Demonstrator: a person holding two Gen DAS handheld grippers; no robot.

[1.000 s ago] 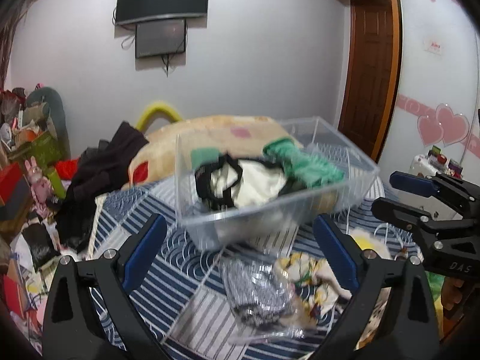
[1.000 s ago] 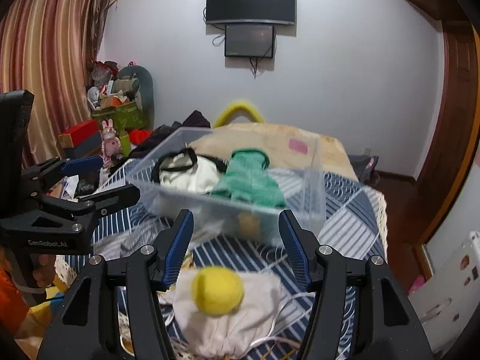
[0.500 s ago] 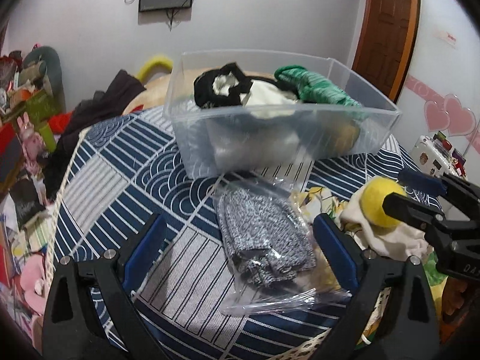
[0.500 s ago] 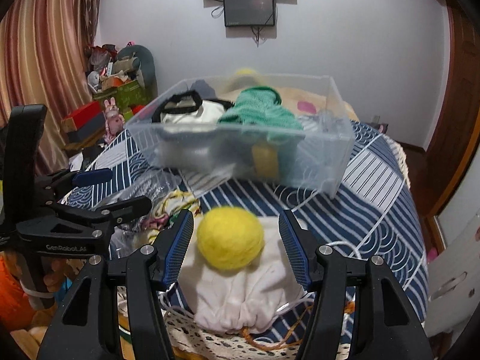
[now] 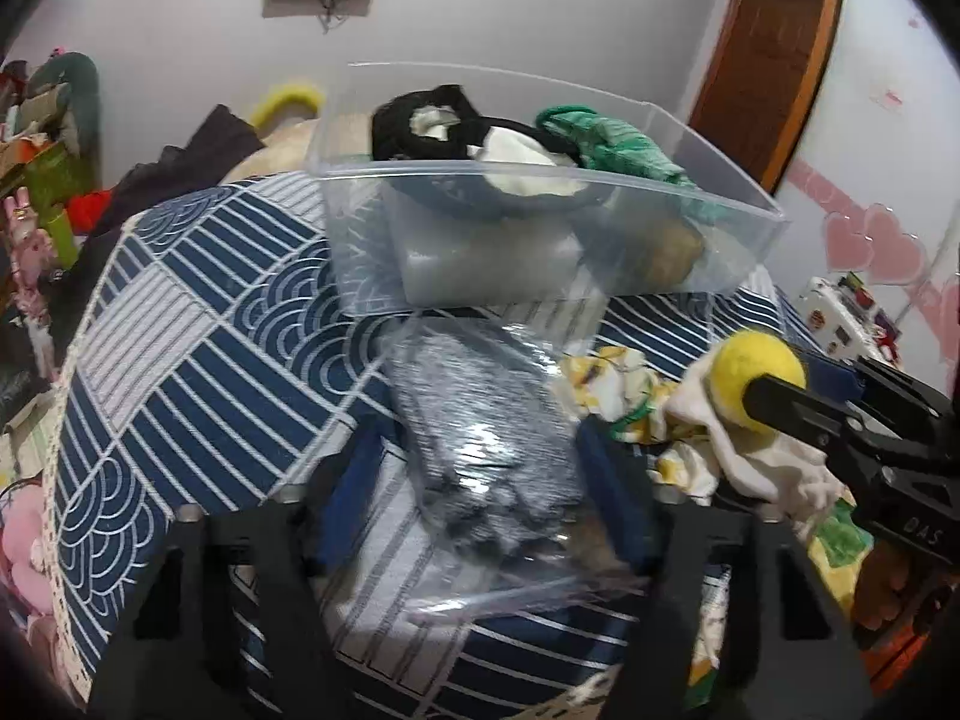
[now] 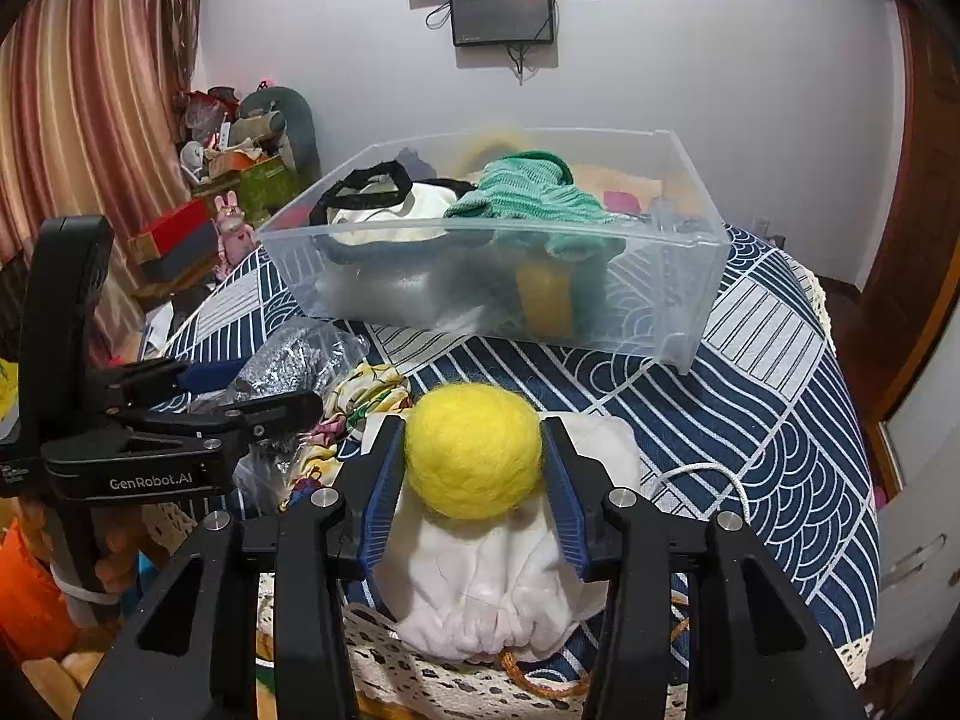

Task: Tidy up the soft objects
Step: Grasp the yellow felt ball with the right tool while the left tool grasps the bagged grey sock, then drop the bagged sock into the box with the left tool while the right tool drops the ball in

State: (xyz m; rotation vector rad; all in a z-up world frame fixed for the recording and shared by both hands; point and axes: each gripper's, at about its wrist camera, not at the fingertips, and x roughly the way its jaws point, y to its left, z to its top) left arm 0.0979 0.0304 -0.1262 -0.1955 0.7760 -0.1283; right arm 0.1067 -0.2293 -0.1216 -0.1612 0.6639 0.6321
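Note:
My right gripper [image 6: 474, 450] is shut on a yellow felt ball [image 6: 474, 451] that rests on a white cloth pouch [image 6: 486, 570]; ball [image 5: 759, 372] and gripper also show in the left wrist view. My left gripper [image 5: 480, 468] has closed its blue pads on a clear bag of grey knit fabric [image 5: 480, 438] lying on the bed; the bag also shows in the right wrist view [image 6: 288, 360]. Beyond stands a clear plastic bin [image 5: 744, 204] [image 6: 690, 252] holding a green knit item [image 6: 534, 198], a black-and-white item [image 5: 456, 126] and other soft things.
The bed has a blue-and-white patterned cover [image 6: 780, 420]. A floral yellow cloth [image 5: 618, 378] lies between the bag and the pouch. Cluttered boxes and toys [image 6: 228, 180] stand at the left; a wooden door [image 5: 774, 60] at the right.
Both grippers have dropped and moved forward. The left jaws closed around the grey knit bag, and the right jaws closed on the yellow ball.

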